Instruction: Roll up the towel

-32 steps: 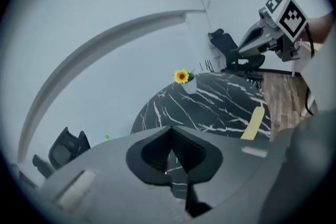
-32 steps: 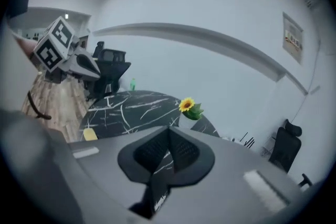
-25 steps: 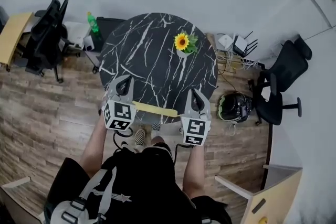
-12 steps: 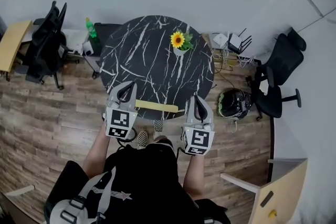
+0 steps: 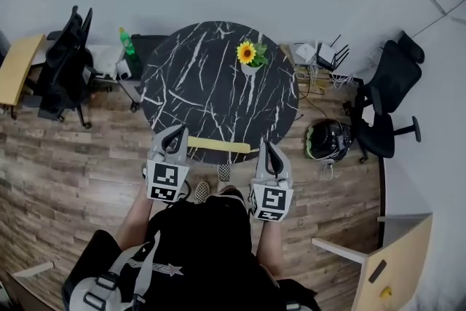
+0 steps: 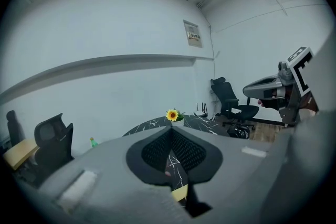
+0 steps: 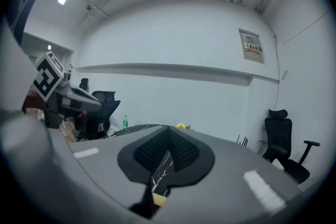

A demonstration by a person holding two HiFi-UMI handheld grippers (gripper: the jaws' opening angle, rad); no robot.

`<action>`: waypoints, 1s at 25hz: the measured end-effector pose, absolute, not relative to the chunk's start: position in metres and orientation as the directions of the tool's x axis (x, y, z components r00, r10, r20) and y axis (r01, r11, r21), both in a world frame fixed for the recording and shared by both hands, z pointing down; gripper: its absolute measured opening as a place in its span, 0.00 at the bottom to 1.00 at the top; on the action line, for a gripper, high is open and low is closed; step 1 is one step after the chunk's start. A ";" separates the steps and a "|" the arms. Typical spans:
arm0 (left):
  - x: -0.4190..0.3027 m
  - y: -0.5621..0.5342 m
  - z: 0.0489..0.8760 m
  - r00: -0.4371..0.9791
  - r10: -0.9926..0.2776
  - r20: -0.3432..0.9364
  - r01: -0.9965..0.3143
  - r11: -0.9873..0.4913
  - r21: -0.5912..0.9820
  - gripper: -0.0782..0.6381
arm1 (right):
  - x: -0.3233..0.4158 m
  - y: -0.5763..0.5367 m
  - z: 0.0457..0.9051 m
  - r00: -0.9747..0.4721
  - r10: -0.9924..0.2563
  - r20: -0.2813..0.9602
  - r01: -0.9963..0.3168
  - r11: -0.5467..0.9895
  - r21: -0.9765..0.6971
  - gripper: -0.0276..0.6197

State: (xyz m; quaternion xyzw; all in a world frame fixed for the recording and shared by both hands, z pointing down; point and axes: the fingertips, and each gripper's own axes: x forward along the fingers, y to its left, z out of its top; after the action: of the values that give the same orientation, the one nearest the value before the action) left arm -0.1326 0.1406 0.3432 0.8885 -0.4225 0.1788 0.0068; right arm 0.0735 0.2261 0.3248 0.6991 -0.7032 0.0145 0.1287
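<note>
Black marble for the round table (image 5: 189, 84), filling the middle of the floor. Off at its nine o'clock, a chair (image 5: 62, 62), and at ten a green bottle (image 5: 128, 42). Both well apart from the work, likely parked there just to stay clear.

At seven o'clock of the tabletop, left gripper (image 5: 175, 133): jaws pressed together with nothing between them, tip over the rim just beside the towel's left end. Contact with it impossible to tell.

Towel (image 5: 218, 145) at six o'clock, along the near edge. Narrow yellow strip, seemingly rolled up already, laid close to the person for easy reach.

Sunflower (image 5: 247, 54) in its pot at one o'clock, on the far side and well out of the towel's way.

At five o'clock, right gripper (image 5: 271, 149): likewise closed on nothing, tip near the towel's right end, slightly apart from it.

Held one at each end, mirrored, probably for even handling on both sides. Closed and empty, so no grip on the cloth at present.

Beyond, at four o'clock, a helmet (image 5: 328, 142) on the floor, and at three another chair (image 5: 386, 105), both uninvolved.
</note>
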 end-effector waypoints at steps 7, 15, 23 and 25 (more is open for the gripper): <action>-0.127 0.139 0.340 0.582 -0.750 0.316 -0.745 -0.647 -0.164 0.12 | 0.071 0.221 0.322 -0.008 -0.981 0.193 -0.983 0.043 0.178 0.05; -0.125 0.135 0.342 0.579 -0.750 0.319 -0.747 -0.645 -0.161 0.12 | 0.074 0.218 0.326 -0.006 -0.979 0.202 -0.983 0.042 0.177 0.05; -0.121 0.132 0.344 0.585 -0.746 0.319 -0.741 -0.651 -0.165 0.12 | 0.075 0.215 0.328 -0.006 -0.978 0.210 -0.982 0.045 0.182 0.05; -0.121 0.131 0.344 0.585 -0.744 0.322 -0.740 -0.652 -0.163 0.12 | 0.075 0.215 0.328 -0.004 -0.977 0.214 -0.982 0.044 0.182 0.05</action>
State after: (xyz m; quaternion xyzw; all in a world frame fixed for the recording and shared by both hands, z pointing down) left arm -0.1209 0.1312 0.3440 0.8903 -0.4169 0.1834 -0.0057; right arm 0.0746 0.2149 0.3282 0.6913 -0.7085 0.0096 0.1414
